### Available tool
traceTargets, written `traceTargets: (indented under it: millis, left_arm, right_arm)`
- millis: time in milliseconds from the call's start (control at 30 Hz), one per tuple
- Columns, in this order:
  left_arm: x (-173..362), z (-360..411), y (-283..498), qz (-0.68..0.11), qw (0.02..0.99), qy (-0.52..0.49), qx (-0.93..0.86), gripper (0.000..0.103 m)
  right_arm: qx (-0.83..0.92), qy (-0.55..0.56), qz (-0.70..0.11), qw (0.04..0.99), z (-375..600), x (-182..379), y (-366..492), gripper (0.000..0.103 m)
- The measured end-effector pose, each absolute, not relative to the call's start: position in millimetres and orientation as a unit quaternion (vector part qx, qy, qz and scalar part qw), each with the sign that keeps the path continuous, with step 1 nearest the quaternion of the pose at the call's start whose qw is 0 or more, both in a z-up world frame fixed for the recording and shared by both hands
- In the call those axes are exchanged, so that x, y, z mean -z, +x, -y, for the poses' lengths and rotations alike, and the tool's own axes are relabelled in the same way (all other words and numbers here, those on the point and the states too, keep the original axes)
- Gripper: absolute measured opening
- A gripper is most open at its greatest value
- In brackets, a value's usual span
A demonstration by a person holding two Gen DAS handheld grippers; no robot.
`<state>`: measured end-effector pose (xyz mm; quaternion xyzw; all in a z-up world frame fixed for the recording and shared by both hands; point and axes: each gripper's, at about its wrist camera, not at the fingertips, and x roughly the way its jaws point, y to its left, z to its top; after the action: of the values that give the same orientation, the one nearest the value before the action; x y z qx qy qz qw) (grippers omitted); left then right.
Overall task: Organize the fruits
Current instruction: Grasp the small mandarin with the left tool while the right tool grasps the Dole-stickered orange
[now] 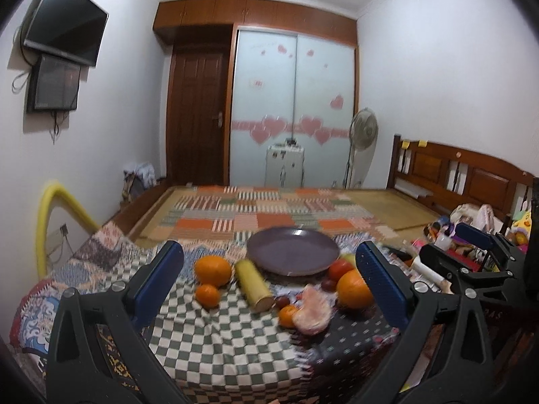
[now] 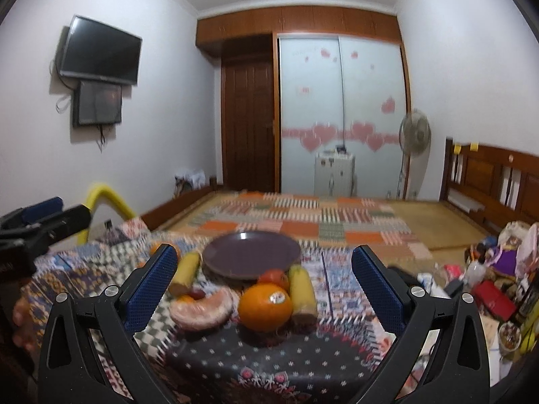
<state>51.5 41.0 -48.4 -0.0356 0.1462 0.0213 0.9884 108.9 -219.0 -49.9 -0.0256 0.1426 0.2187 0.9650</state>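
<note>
Closest to me the left gripper [image 1: 269,286] is held above the near edge of the cloth-covered table [image 1: 215,346], its blue-padded jaws spread wide and holding nothing; the right gripper [image 2: 264,289] is beside it, also spread wide and empty, and in the left wrist view it shows at the right edge as a black frame; part of a hand [image 2: 23,323] is seen low at the left in the right wrist view.

Between the left jaws lie the fruits, all on the cloth and none on the plate; nearest is a pale pink peeled segment [image 1: 311,313], maybe a pomelo piece, though the picture is soft here; a small orange [image 1: 288,314] touches it on the left, with a dark red small fruit [image 1: 282,300] just behind; to the right sits a large orange [image 1: 353,289], which in the right wrist view carries a sticker; left of the middle a yellow corn-like cylinder [image 1: 253,284] lies tilted, and further left another large orange [image 1: 213,270] with a smaller orange [image 1: 207,295] in front of it; a tomato [image 1: 340,269] is behind the right orange, and a second yellow cylinder [image 2: 302,291] lies beside that orange.

Behind the fruits stands the purple plate [image 1: 293,250], empty; beyond it is a bed with a patchwork cover [image 1: 269,208]; further away are a standing fan [image 1: 363,131], a sliding wardrobe [image 1: 293,107] with pink hearts, a brown door [image 1: 197,118] and a wall television [image 1: 65,22].
</note>
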Motion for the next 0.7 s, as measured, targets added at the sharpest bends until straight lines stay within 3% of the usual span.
traceTargets:
  millis: [100,333,700]
  left_arm:
    - [63.8,-50.8,64.7,-0.176,0.983,-0.029,-0.031,0.09]
    - [106.2,-68.8,96.9,-0.245,0.969,-0.015,-0.04,0.079]
    - [136.3,-102.6,144.4,-0.316,0.946,-0.051,-0.044,0.06]
  right_arm:
    - [-0.215,-0.027,-0.177,0.96,219.5,65.4,124.4,0.097]
    - [-0.22,-0.028,-0.242,0.945,219.0,92.1,148.7,0.083]
    - [-0.234,-0.044,-0.255,0.937,205.7,105.9,166.5,0.08]
